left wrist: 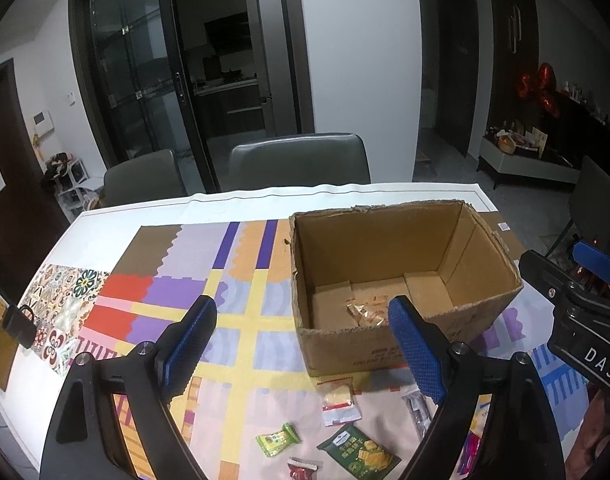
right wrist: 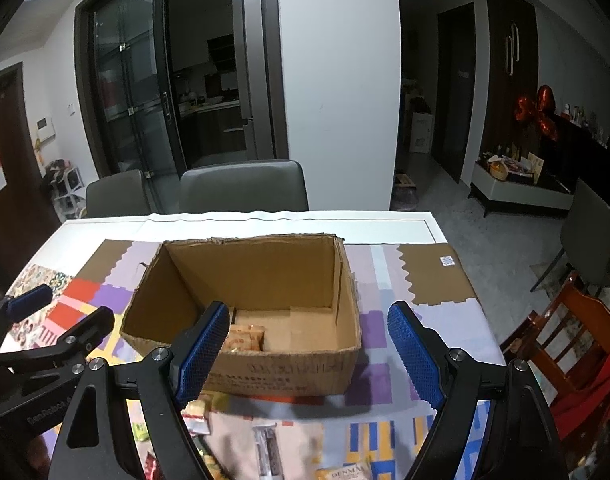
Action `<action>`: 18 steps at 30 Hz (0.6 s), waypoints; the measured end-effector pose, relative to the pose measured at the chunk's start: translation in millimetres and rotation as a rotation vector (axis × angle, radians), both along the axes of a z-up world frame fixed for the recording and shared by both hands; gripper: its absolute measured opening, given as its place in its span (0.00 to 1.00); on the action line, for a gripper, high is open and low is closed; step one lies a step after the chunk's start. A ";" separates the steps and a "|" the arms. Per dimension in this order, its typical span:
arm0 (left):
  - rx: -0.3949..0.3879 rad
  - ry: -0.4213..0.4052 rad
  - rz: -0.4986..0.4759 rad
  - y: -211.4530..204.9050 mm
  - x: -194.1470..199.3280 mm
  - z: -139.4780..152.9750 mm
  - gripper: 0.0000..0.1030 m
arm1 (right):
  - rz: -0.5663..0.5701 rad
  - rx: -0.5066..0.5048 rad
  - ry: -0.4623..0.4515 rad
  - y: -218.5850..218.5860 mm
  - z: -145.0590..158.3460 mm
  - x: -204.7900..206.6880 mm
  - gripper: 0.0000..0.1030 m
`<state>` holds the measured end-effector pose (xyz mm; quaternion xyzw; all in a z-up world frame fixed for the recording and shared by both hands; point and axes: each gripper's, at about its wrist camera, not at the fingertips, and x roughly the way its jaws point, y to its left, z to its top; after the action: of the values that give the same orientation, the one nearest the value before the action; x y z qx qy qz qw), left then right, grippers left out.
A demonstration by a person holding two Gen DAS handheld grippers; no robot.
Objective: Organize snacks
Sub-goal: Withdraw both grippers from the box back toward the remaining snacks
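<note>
My left claw (left wrist: 305, 344) and right claw (right wrist: 309, 352) both hang spread wide, nothing between their blue pads. The open brown cardboard box (left wrist: 405, 280) stands on the desk's patterned colourful cloth (left wrist: 233, 320) with an orange snack packet (left wrist: 367, 310) inside. Loose wrapped snacks, a dark green packet (left wrist: 357, 452) among them, lie just before the box.

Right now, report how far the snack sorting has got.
Done: one orange snack packet lies in the cardboard box. In hand: nothing; left gripper and right gripper are open and empty. Left: green chip bag, green candy and other packets on the table.
</note>
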<state>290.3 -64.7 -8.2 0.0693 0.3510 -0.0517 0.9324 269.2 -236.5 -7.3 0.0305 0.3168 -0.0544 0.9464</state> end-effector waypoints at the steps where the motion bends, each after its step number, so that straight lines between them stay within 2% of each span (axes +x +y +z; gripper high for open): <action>1: 0.000 0.002 0.001 0.7 -1.6 -0.8 0.86 | 0.002 0.002 0.001 0.3 -0.6 -1.4 0.80; 18: 0.013 -0.006 0.017 11.9 -23.7 -5.0 0.86 | 0.008 -0.017 -0.004 11.0 -9.7 -26.9 0.80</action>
<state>266.7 -52.9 -13.2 0.0726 0.3490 -0.0413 0.9334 242.3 -225.5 -17.0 0.0211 0.3147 -0.0533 0.9475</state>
